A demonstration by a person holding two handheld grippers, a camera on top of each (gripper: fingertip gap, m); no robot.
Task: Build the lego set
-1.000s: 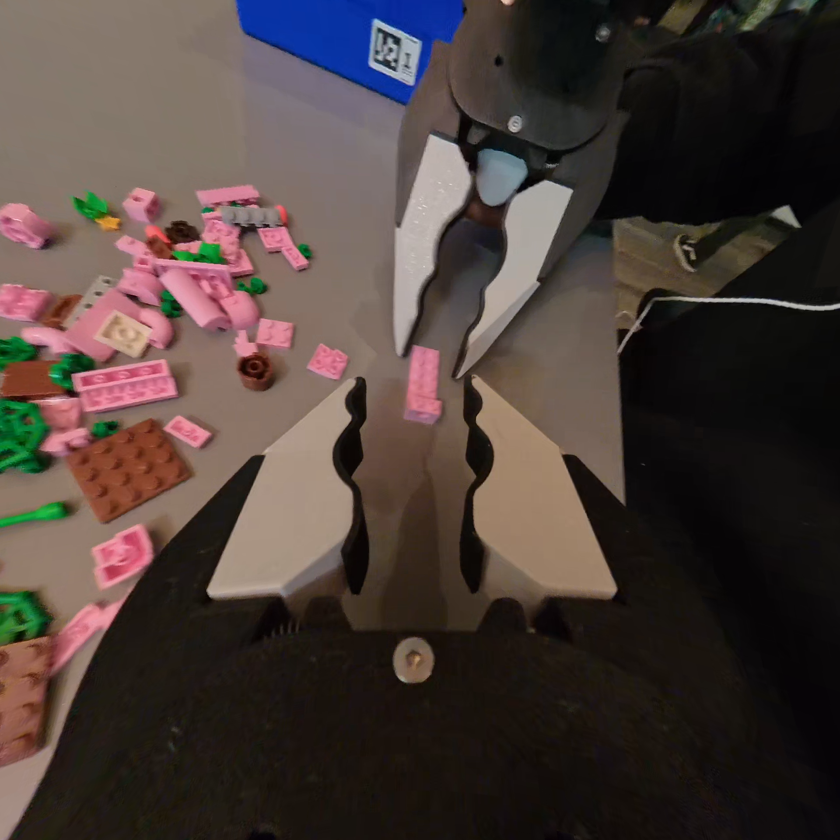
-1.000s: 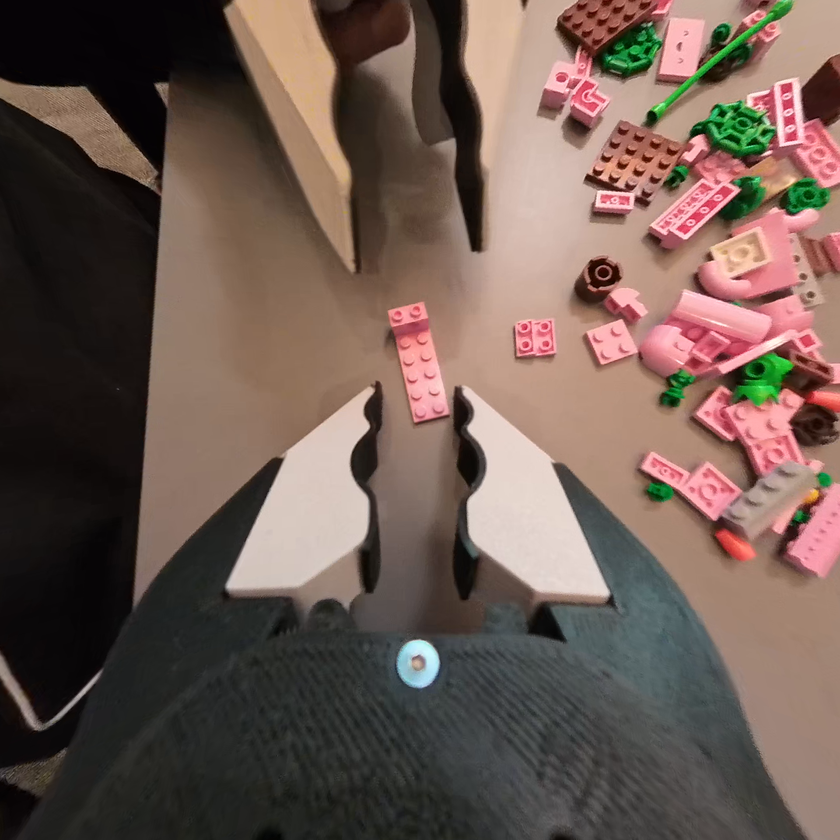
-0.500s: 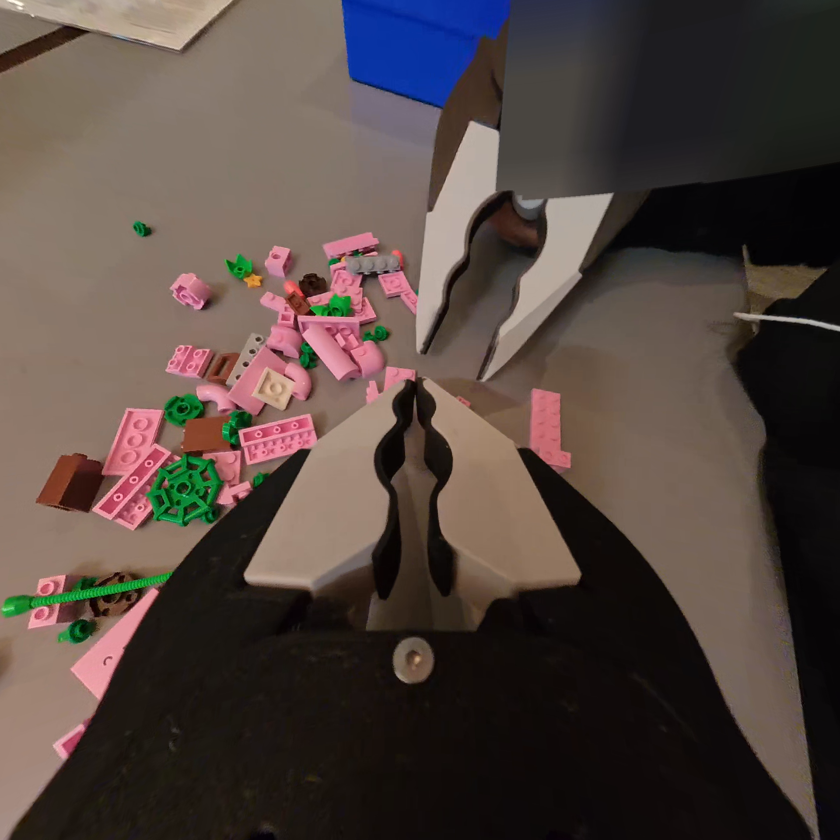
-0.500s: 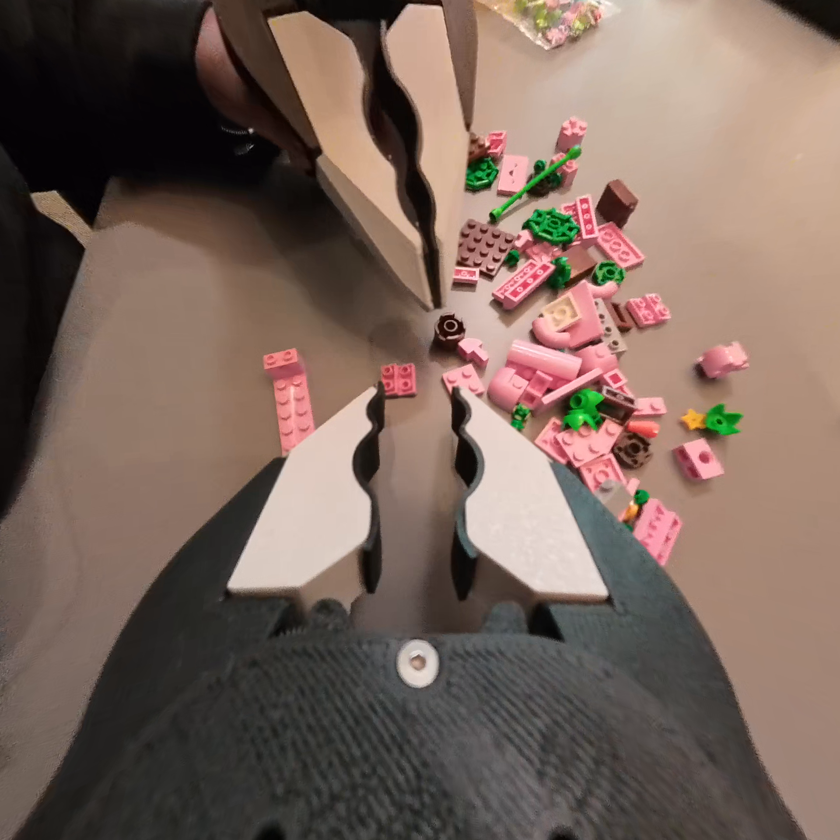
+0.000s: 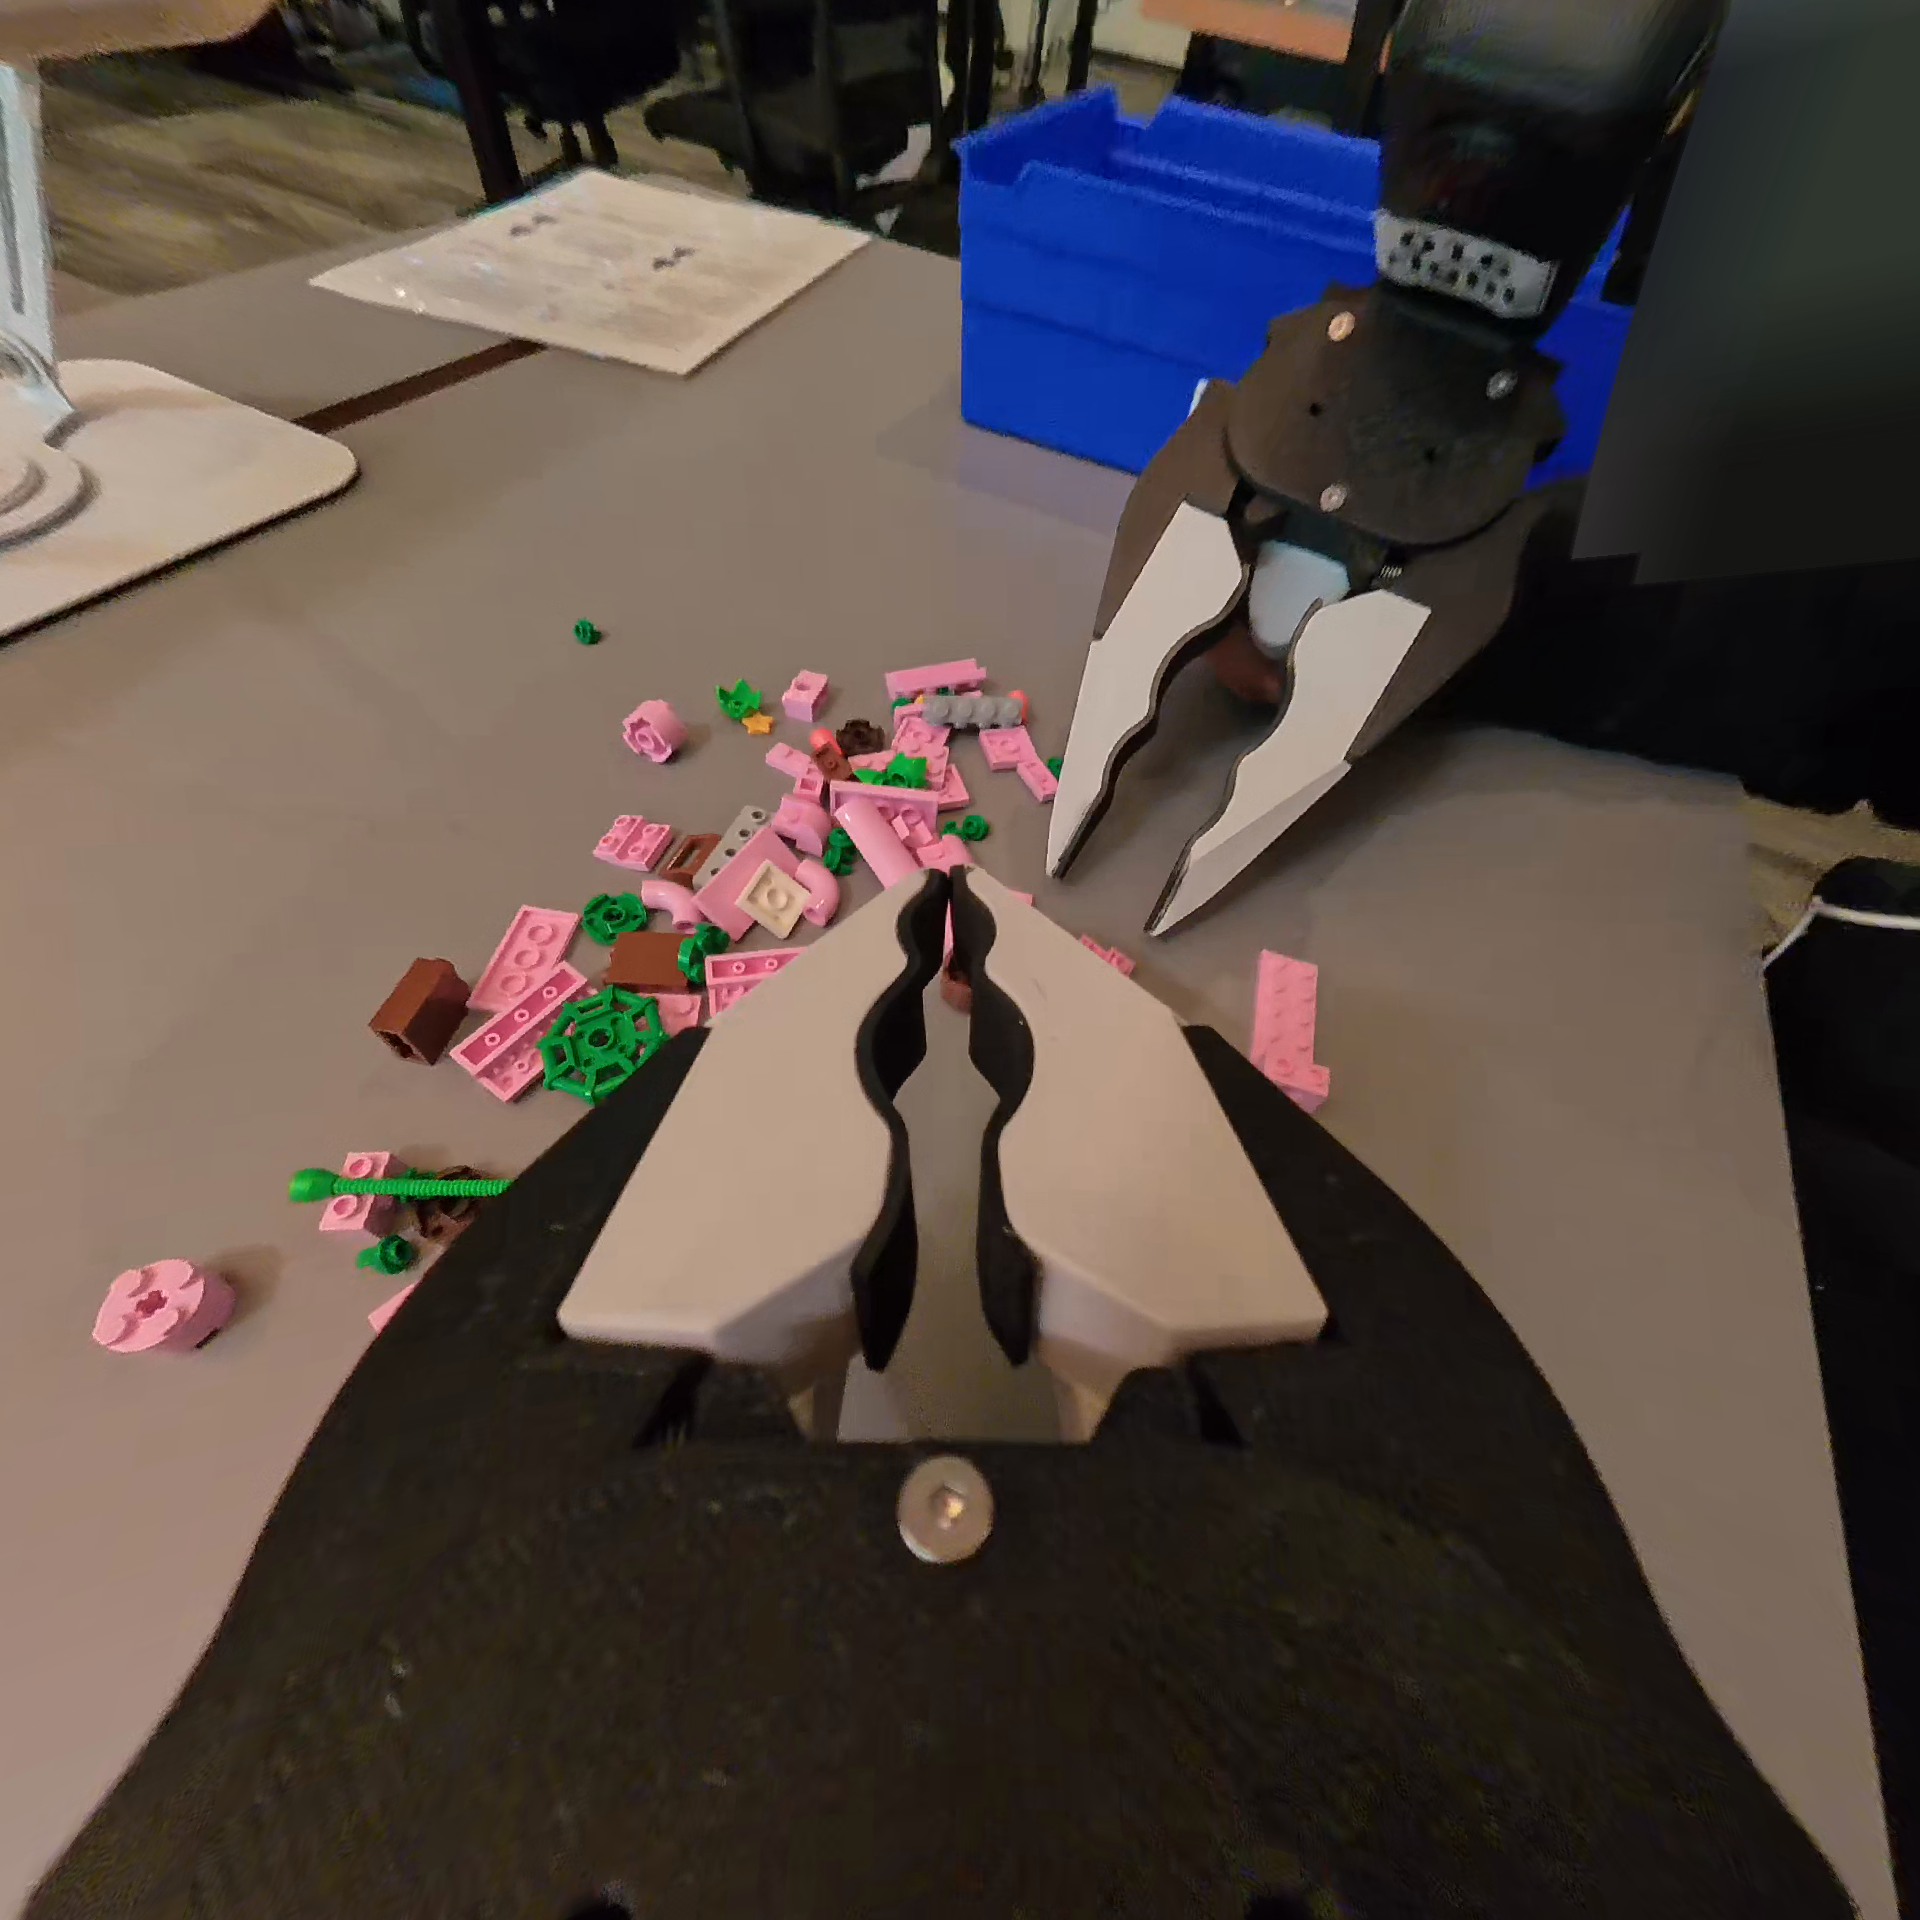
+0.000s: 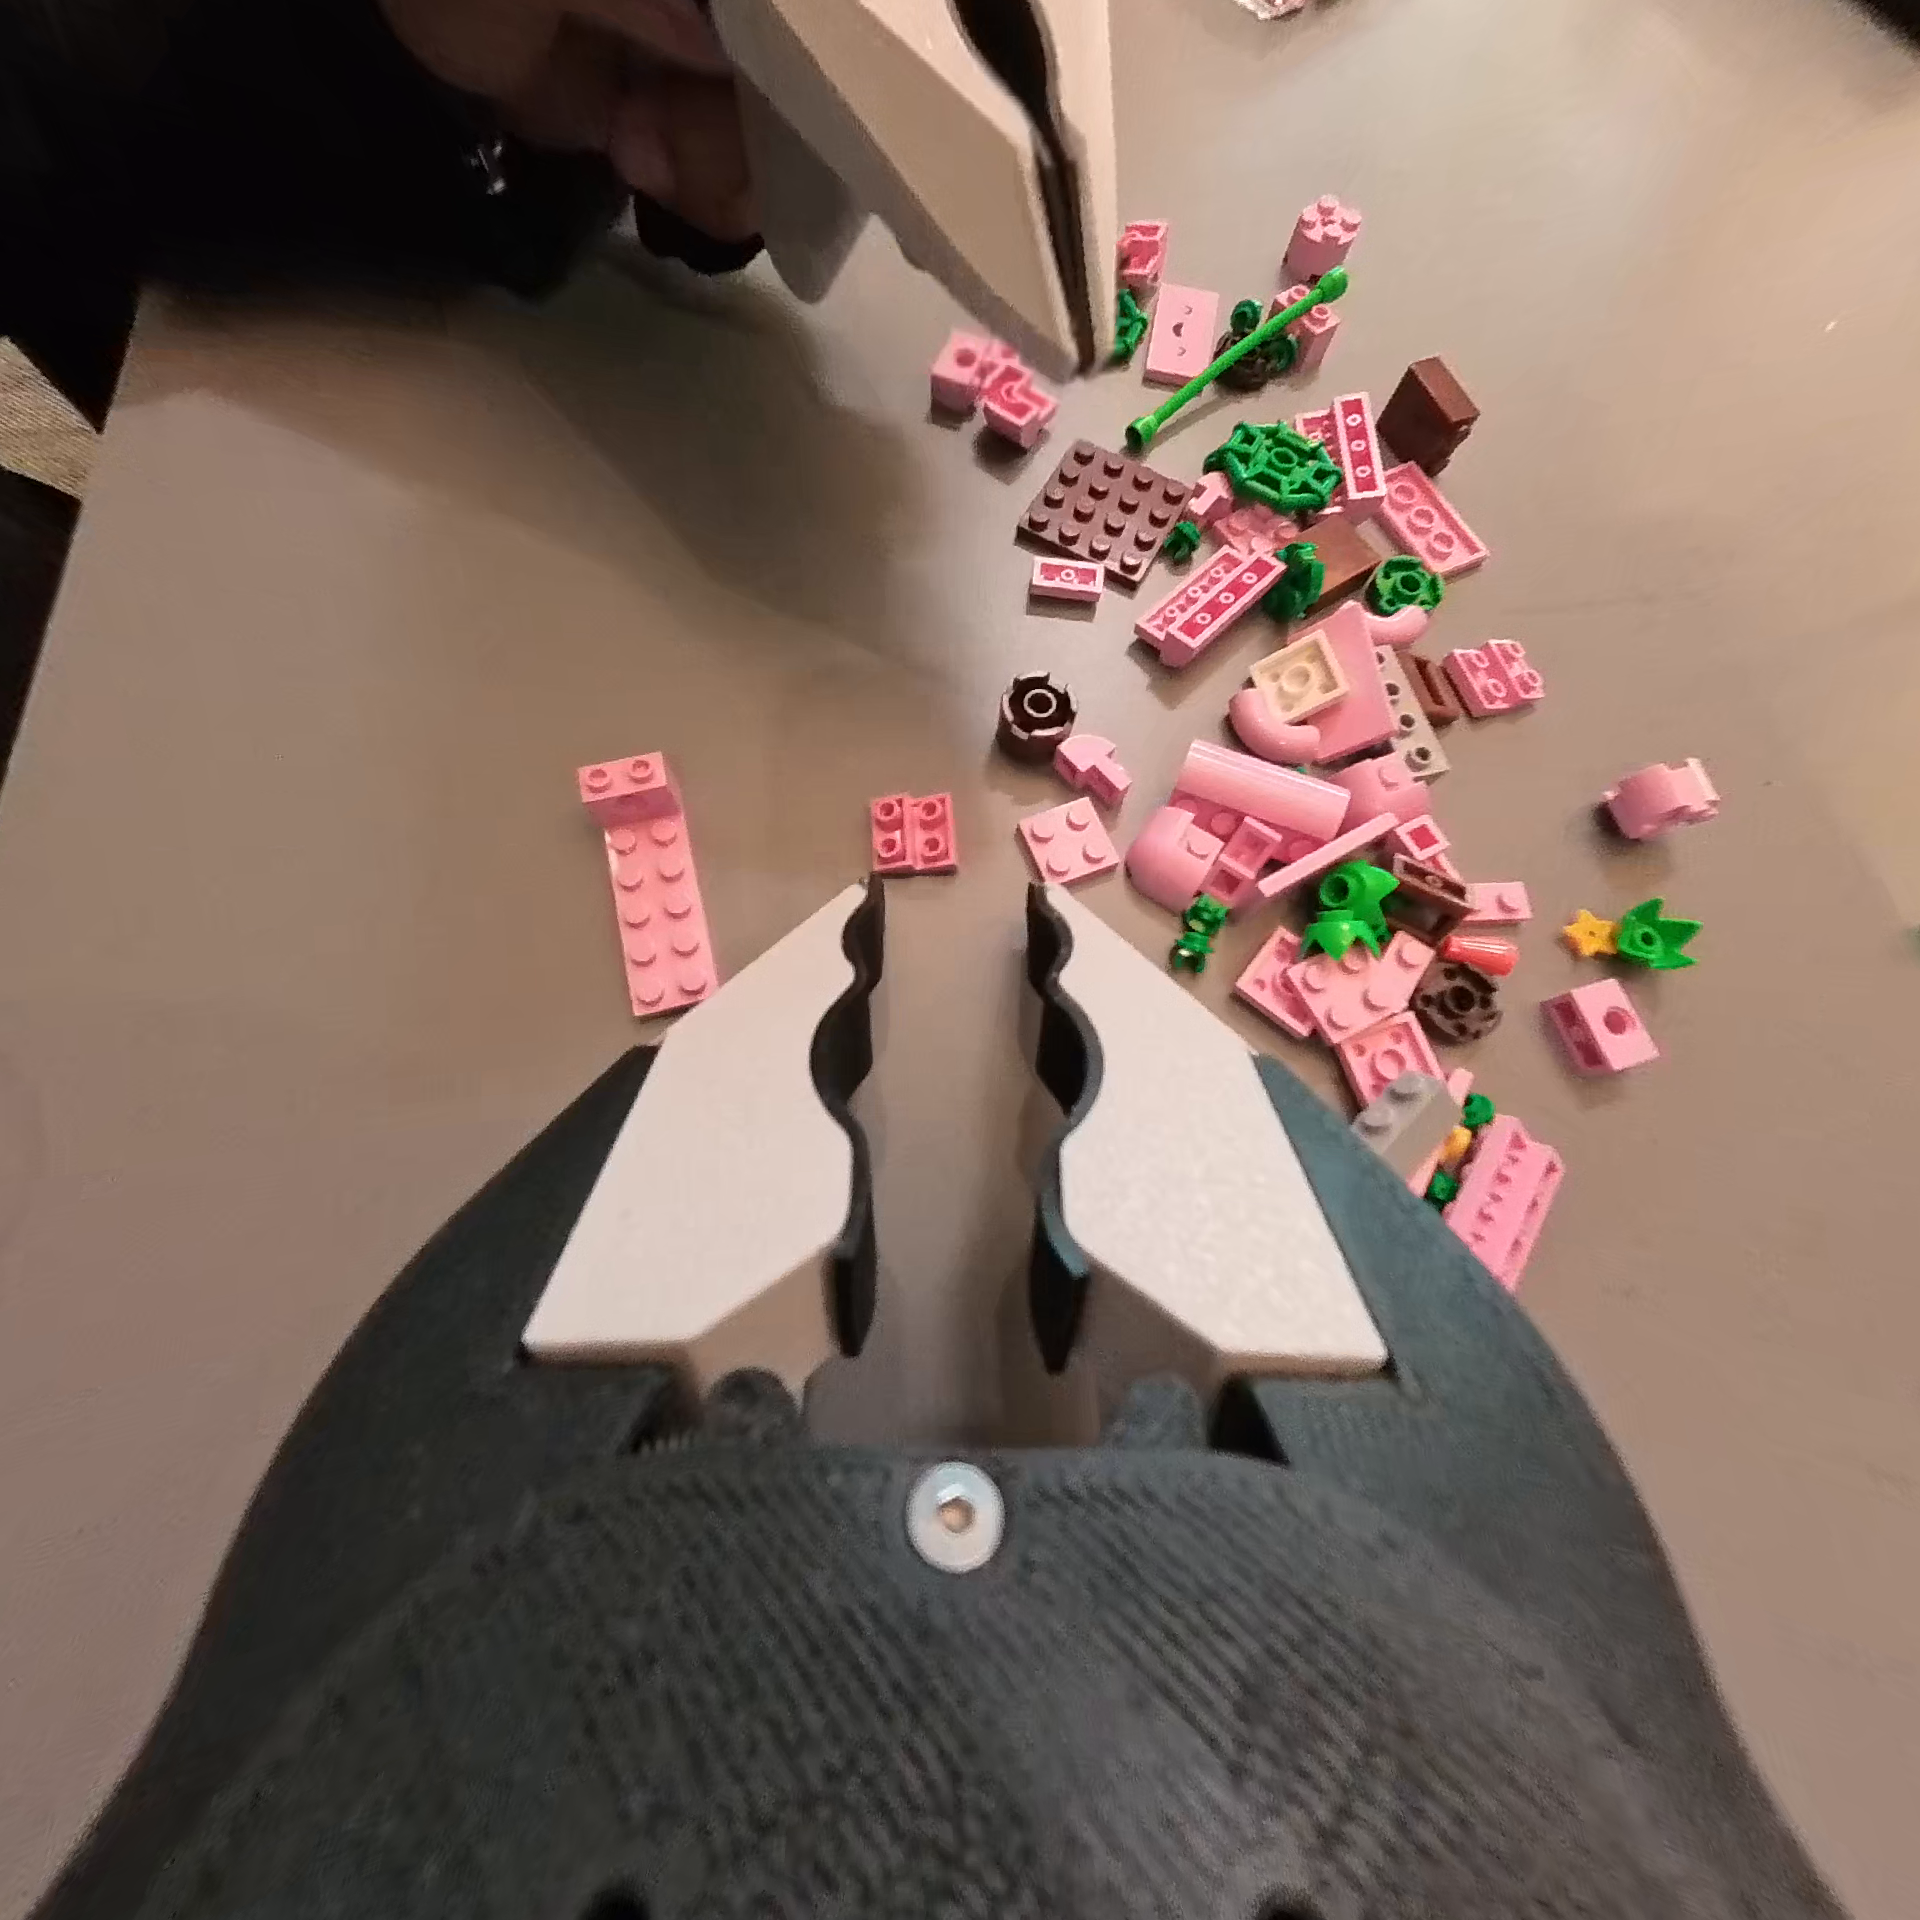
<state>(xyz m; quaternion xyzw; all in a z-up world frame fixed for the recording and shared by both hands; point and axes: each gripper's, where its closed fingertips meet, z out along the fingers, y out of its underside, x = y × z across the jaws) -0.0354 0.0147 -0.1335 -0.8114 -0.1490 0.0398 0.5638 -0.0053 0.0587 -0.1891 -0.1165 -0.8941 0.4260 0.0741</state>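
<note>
A pink long plate with a small pink brick on one end (image 5: 1288,1029) lies flat on the grey table, also in the right wrist view (image 6: 649,883). My left gripper (image 5: 951,878) is shut with nothing seen between its tips. It is raised over the near edge of the loose brick pile (image 5: 748,883) and shows at the top of the right wrist view (image 6: 1081,358). My right gripper (image 6: 954,888) is open and empty, low over the table beside a small pink plate (image 6: 914,831). It faces me in the left wrist view (image 5: 1107,904).
The pile (image 6: 1299,727) holds pink, green and brown pieces, including a brown square plate (image 6: 1107,509) and a brown round piece (image 6: 1037,712). A blue bin (image 5: 1143,312), a paper sheet (image 5: 603,270) and a white stand base (image 5: 135,488) are at the back. The table edge (image 5: 1766,1039) runs on the right. There is about 8 cm between the tips of the two grippers.
My left gripper has shut, risen and swung left from the pink plate assembly towards the pile. My right gripper has drawn back and shifted off it. The assembly stays on the table.
</note>
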